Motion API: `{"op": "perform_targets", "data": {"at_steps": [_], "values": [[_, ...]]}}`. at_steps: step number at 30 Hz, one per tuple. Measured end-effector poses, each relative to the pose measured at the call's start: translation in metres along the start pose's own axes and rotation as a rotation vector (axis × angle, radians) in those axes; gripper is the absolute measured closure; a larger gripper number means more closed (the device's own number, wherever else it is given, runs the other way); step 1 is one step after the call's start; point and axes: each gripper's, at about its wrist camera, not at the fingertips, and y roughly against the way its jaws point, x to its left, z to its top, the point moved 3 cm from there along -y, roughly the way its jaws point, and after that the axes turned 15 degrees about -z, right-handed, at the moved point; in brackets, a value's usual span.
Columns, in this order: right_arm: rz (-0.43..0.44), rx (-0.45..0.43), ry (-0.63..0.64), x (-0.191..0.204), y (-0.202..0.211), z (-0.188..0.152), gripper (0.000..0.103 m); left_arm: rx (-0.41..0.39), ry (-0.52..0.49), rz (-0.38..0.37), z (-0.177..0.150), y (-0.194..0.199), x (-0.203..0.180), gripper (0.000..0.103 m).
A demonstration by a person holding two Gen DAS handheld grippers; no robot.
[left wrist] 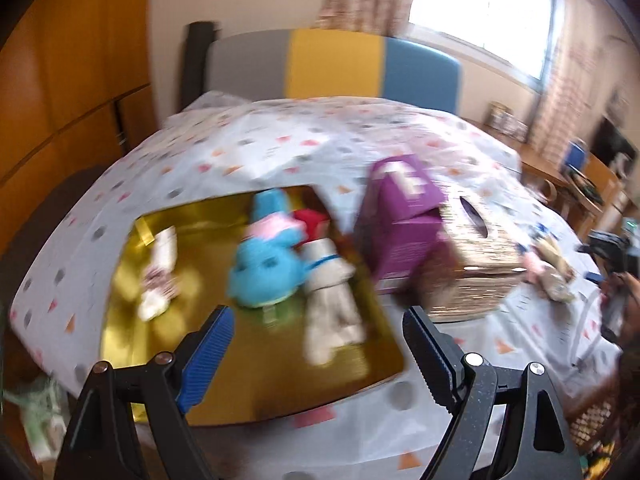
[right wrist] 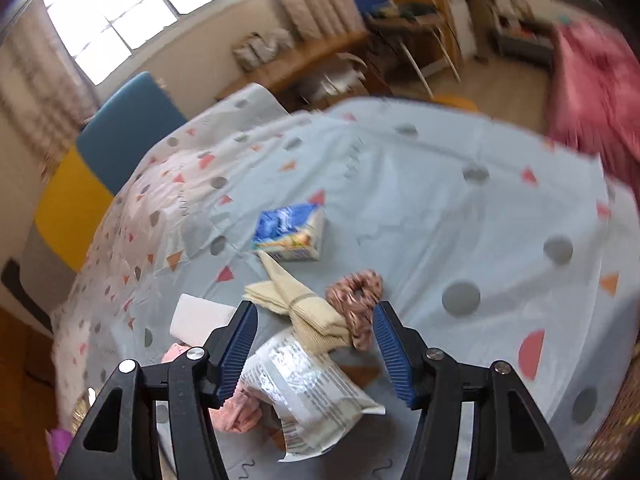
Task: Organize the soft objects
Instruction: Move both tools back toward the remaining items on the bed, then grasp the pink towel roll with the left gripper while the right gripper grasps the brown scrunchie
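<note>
Both tongs gape wide, holding nothing. From my left tongs (left wrist: pixel 318 344) I see a gold tray (left wrist: pixel 256 384) on the bed (left wrist: pixel 280 136), already carrying a blue plush (left wrist: pixel 266 268). My right tongs (right wrist: pixel 316 330) hover over beige socks (right wrist: pixel 308 312) beside a scrunchie (right wrist: pixel 356 300). I judge the socks come next: descend, close, carry to the tray.

Lying in a shiny gold tray (left wrist: pixel 132 340): blue plush toy with pink patch (left wrist: pixel 266 256), flat at centre; beige-and-white cloth bundle with blue band (left wrist: pixel 332 300) just right of it, touching; small white patterned sock (left wrist: pixel 158 276) apart at left. On the spotted bedsheet: folded cream socks (right wrist: pixel 298 308), touching a pink-brown patterned scrunchie (right wrist: pixel 356 300); crumpled pink cloth (right wrist: pixel 236 410) nearby.
</note>
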Motion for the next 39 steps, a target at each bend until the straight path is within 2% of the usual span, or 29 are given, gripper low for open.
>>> {"op": "perform_targets", "data": {"at_steps": [4, 7, 11, 15, 21, 23, 26, 28, 29, 31, 34, 39], "values": [[0.011, 0.04, 0.002, -0.002, -0.004, -0.006, 0.042, 0.02, -0.104, -0.061, 0.016, -0.012, -0.044, 0.017], [0.01, 0.048, 0.001, -0.003, -0.004, -0.008, 0.042, 0.038, -0.128, -0.148, 0.029, -0.023, -0.075, 0.017], [0.01, 0.069, -0.047, -0.009, -0.011, -0.003, 0.042, 0.059, -0.193, -0.235, 0.045, -0.039, -0.121, 0.017], [0.018, 0.099, -0.099, -0.016, -0.017, -0.002, 0.042, 0.099, -0.216, -0.326, 0.057, -0.057, -0.165, 0.017], [0.028, 0.099, -0.165, -0.028, -0.015, 0.0, 0.042, 0.186, -0.241, -0.399, 0.071, -0.096, -0.219, 0.034], [0.034, 0.104, -0.182, -0.031, -0.016, 0.001, 0.042, 0.214, -0.243, -0.406, 0.074, -0.112, -0.234, 0.039], [0.047, 0.114, -0.202, -0.034, -0.017, 0.001, 0.042, 0.262, -0.224, -0.414, 0.078, -0.142, -0.254, 0.039], [0.047, 0.108, -0.215, -0.036, -0.016, 0.002, 0.042, 0.312, -0.212, -0.391, 0.078, -0.173, -0.269, 0.039], [0.038, 0.096, -0.218, -0.037, -0.015, 0.003, 0.042, 0.343, -0.199, -0.37, 0.077, -0.19, -0.273, 0.043], [0.011, 0.066, -0.204, -0.036, -0.012, 0.005, 0.042, 0.391, -0.145, -0.361, 0.073, -0.219, -0.276, 0.048], [0.013, 0.045, -0.197, -0.035, -0.008, 0.006, 0.042, 0.449, -0.048, -0.313, 0.068, -0.262, -0.278, 0.05], [0.031, 0.052, -0.179, -0.03, -0.009, 0.006, 0.042, 0.467, 0.022, -0.276, 0.067, -0.293, -0.276, 0.05]]}}
